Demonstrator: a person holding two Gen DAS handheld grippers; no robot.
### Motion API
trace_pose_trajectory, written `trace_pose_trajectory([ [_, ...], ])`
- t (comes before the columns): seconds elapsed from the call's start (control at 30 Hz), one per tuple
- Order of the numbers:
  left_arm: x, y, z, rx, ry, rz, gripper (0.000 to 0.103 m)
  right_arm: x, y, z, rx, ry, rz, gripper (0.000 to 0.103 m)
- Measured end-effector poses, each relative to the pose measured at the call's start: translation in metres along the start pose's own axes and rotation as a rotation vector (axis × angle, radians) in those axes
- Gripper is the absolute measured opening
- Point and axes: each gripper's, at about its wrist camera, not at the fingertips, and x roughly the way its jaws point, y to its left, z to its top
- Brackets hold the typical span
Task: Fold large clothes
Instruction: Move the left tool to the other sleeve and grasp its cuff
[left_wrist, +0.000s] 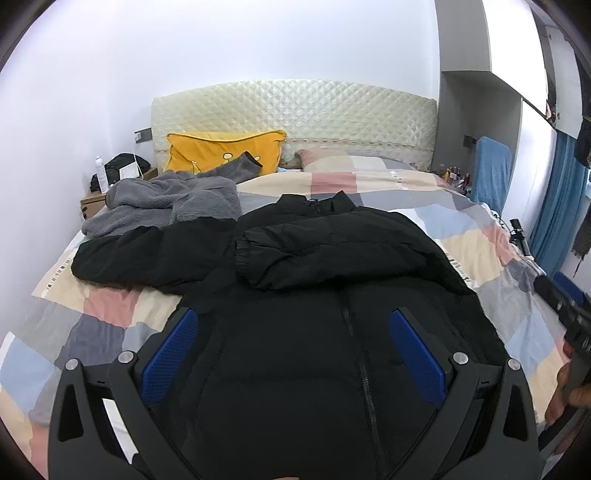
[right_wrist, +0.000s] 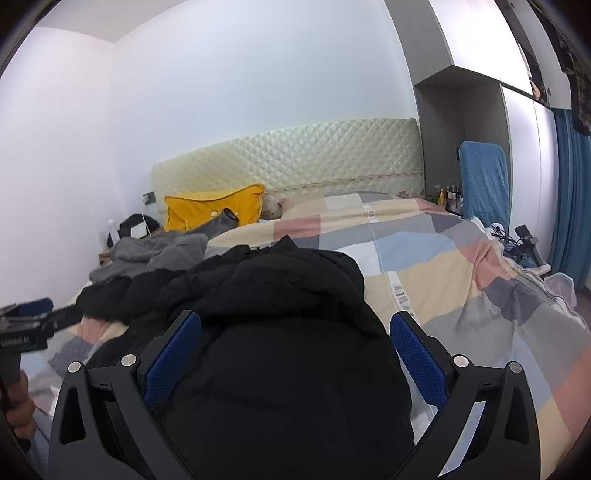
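Note:
A large black puffer jacket (left_wrist: 295, 295) lies front-up on the bed, zip running down its middle. Its right sleeve is folded across the chest and its left sleeve (left_wrist: 147, 254) stretches out to the left. My left gripper (left_wrist: 293, 325) is open and empty above the jacket's lower front. My right gripper (right_wrist: 295, 328) is open and empty above the jacket's right side (right_wrist: 280, 332). The right gripper also shows at the right edge of the left wrist view (left_wrist: 569, 317), and the left gripper at the left edge of the right wrist view (right_wrist: 26, 325).
The bed has a patchwork duvet (left_wrist: 461, 240) in pastel squares. A grey fleece garment (left_wrist: 166, 203) and a yellow pillow (left_wrist: 221, 149) lie near the quilted headboard (left_wrist: 295, 110). A nightstand (left_wrist: 96, 201) stands at the left, a blue-covered chair (left_wrist: 491, 166) and blue curtain (left_wrist: 554, 203) at the right.

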Motion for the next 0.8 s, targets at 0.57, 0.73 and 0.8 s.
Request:
trace_pose_trajectory([
  [0.57, -0.020, 0.011, -0.021, -0.017, -0.004, 0.002, 0.103, -0.030, 0.004, -0.020, -0.001, -0.046, -0.007, 0.103],
  [0.73, -0.016, 0.040, -0.018, -0.088, 0.010, 0.025, 0.103, -0.024, -0.002, -0.022, 0.030, -0.031, -0.027, 0.103],
  [0.8, -0.013, 0.052, -0.015, -0.093, 0.015, 0.043, 0.103, -0.025, -0.003, -0.022, 0.036, -0.031, -0.023, 0.103],
])
